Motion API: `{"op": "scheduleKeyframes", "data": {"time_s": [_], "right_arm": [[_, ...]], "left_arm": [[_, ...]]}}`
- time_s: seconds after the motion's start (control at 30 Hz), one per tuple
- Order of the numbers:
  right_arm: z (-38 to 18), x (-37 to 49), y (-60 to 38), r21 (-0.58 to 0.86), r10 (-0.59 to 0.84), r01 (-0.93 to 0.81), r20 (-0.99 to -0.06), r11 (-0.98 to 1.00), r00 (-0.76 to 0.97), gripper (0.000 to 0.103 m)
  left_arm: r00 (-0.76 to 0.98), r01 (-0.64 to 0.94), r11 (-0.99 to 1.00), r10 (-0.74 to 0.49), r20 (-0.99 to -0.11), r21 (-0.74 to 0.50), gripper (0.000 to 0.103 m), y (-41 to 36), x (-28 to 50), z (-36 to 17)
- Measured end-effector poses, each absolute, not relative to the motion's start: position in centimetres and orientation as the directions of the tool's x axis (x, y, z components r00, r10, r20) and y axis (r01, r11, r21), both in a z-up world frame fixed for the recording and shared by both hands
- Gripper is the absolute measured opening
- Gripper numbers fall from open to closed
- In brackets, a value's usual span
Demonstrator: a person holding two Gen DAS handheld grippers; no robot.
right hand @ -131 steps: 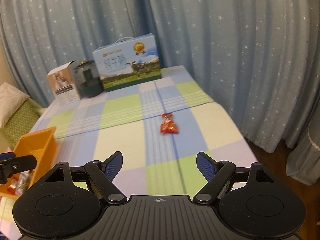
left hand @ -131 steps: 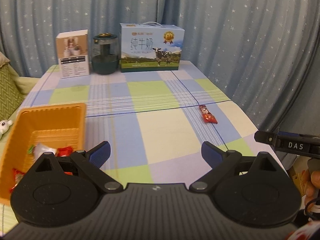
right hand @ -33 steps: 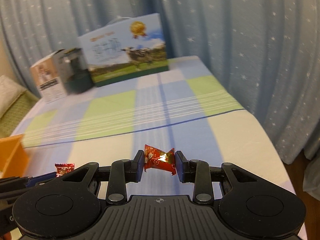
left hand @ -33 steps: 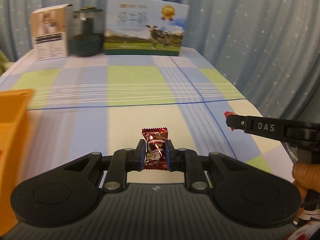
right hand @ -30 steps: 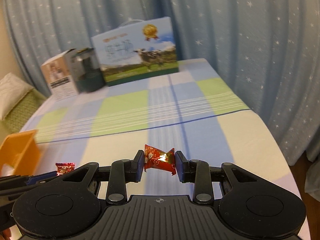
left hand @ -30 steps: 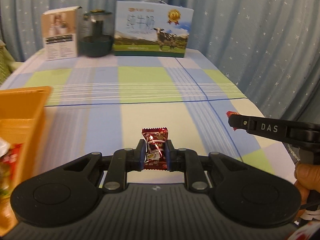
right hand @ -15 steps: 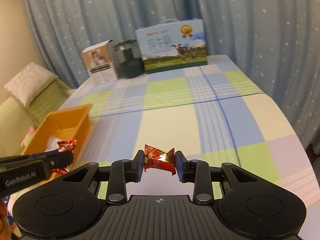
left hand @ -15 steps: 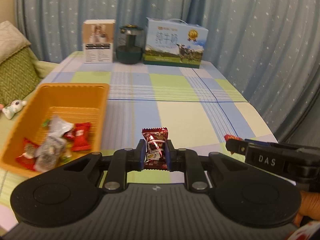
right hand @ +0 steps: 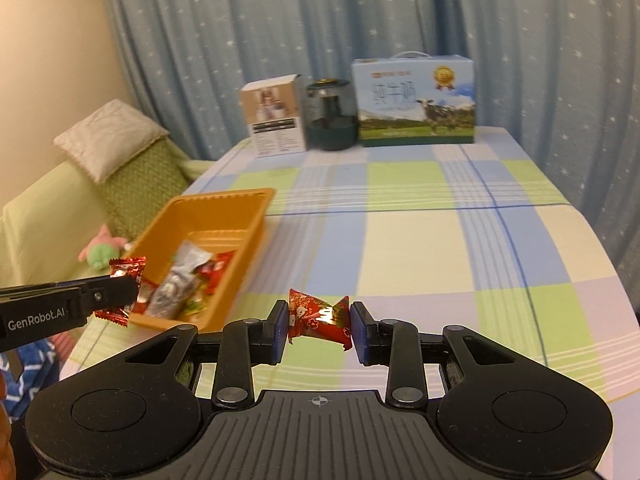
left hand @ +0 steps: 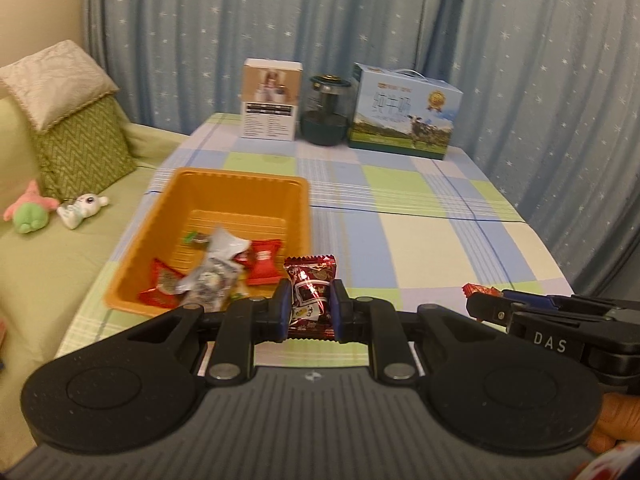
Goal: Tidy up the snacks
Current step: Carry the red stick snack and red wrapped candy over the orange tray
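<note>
Orange tray (left hand: 168, 216): on the checked table (left hand: 420, 236), holding several snacks.
Left gripper (left hand: 308, 312): fingers clamped on a dark red candy (left hand: 310, 296).
Right gripper (right hand: 319, 330): fingers clamped on a bright red candy (right hand: 320, 318).

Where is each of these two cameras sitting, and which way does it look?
Left wrist: rides the left gripper, which pinches a dark red candy; faces the orange basket; fingers of the person's hand show lower right.
Right wrist: rides the right gripper, which clamps a red candy; faces the checked table.
Shared: basket, milk carton, each other's gripper.
</note>
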State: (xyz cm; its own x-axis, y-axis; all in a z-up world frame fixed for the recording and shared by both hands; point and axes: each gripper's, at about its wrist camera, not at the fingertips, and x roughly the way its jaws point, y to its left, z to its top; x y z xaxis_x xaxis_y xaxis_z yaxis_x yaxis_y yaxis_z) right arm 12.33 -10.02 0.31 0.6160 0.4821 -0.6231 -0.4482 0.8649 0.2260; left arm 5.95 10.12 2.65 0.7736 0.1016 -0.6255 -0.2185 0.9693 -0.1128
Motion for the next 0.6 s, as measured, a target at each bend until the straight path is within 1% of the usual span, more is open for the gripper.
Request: {"op": "scheduleKeyframes", "data": {"time_s": [0.3,0.6], "right_arm": [[0.6,11.0,-6.7,0.224,0.53,-0.515,-0.615,0.827,0.584,0.034],[0.5,10.7,-4.7,0.221,0.552,-0.549,-0.616,0.806,0.562,0.033]], "left_arm": [[0.769,-0.278,0.954,0.149,-0.622,-0.114,0.018,12.9,3.9,3.3],[0.764,-0.306,0.944,0.166,-0.624,-0.124,0.018,14.5,3.5,3.3]]}}
